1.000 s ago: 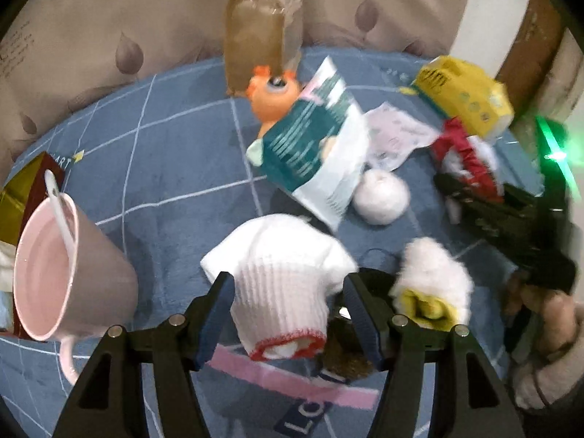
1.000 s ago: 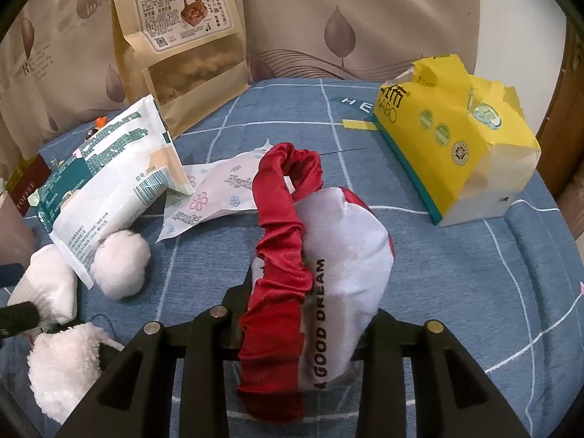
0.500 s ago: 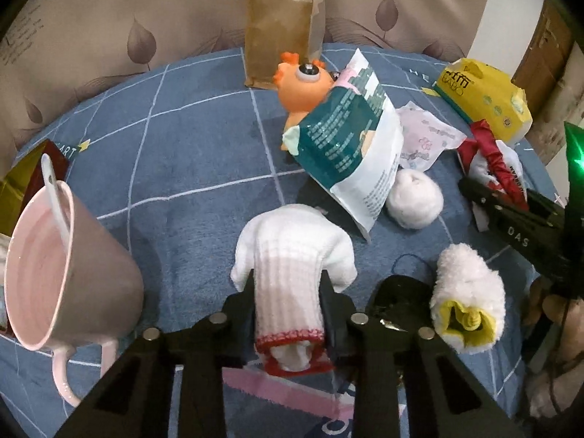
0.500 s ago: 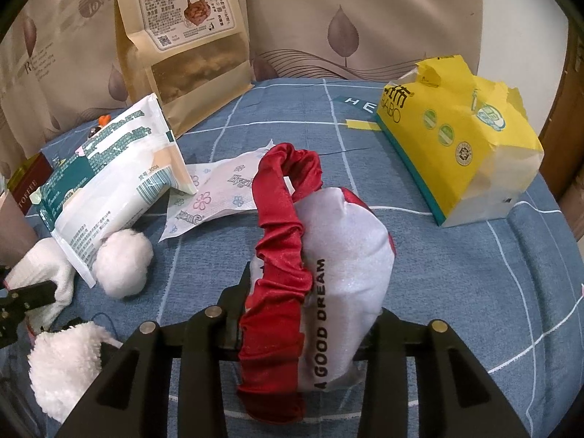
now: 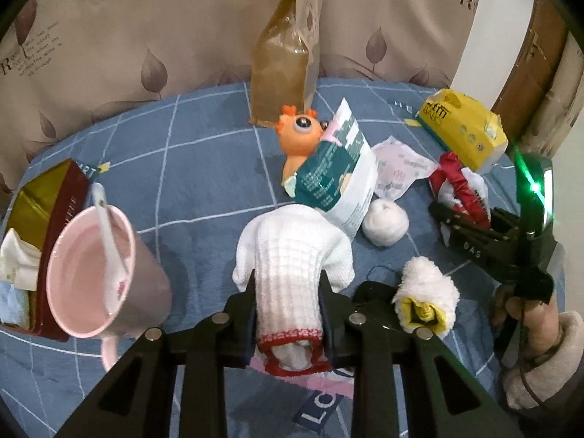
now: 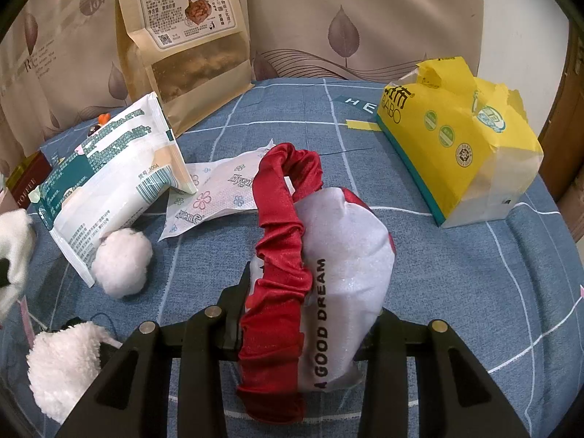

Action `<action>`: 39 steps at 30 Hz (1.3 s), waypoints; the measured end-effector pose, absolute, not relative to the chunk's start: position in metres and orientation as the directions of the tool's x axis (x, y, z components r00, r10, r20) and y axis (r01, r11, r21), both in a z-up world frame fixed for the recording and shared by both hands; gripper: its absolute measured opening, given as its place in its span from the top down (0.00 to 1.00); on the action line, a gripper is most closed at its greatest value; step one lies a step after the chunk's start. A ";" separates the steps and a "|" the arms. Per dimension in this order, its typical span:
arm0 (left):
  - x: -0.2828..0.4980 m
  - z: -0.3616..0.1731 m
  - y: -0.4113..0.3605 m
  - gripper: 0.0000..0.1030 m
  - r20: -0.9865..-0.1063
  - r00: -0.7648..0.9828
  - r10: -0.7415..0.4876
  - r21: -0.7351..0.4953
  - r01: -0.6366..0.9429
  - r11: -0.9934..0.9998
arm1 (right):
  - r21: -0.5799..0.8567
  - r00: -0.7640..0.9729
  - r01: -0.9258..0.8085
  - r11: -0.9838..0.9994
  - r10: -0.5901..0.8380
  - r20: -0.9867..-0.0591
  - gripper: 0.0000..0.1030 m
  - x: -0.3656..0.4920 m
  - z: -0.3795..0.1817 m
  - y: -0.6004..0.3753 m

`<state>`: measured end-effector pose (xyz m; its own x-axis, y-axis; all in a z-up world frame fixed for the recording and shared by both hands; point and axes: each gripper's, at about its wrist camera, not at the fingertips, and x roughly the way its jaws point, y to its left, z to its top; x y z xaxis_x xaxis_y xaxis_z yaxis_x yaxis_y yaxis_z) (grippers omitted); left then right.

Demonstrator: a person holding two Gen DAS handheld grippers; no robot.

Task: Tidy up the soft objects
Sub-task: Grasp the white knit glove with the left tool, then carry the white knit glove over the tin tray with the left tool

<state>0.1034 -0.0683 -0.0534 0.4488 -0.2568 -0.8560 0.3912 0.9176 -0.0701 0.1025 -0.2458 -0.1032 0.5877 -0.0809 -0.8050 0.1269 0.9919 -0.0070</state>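
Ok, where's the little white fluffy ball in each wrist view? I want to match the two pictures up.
Left wrist: the white fluffy ball lies right of centre on the blue cloth, just right of the teal-and-white packet.
Right wrist: the ball lies at left, against that packet's lower end.
Shared landmark: the yellow tissue pack, far right in both.

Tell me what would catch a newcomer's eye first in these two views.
Probably the white knit glove, squeezed between the fingers of the left hand-held gripper at the bottom of the left view. Next, the right hand-held gripper clamps a white pouch with a red satin band. Behind, an orange toy peeks over a teal and white packet, and a pink mug with a spoon stands at left.
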 end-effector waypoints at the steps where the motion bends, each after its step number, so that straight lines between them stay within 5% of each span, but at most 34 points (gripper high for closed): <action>1: 0.102 -0.051 -0.066 0.74 -0.854 0.452 -0.256 -0.070 0.389 0.919 | -0.007 0.588 0.127 0.992 -0.081 -0.805 0.65 0.103 -0.103 -0.246; 15: 0.101 -0.002 -0.009 0.74 -0.799 0.566 -0.203 -0.031 0.298 0.954 | -0.013 0.587 0.126 0.992 -0.085 -0.805 0.65 0.103 -0.103 -0.246; 39: 0.174 0.017 0.173 0.73 -0.765 0.627 0.148 0.135 -0.068 0.988 | -0.019 0.586 0.125 0.992 -0.090 -0.805 0.65 0.103 -0.104 -0.244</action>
<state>0.1743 0.1726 0.0174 0.6265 0.1478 -0.7653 -0.0679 0.9885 0.1353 0.1033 -0.2435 -0.1040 0.5858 -0.0898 -0.8055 0.1255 0.9919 -0.0193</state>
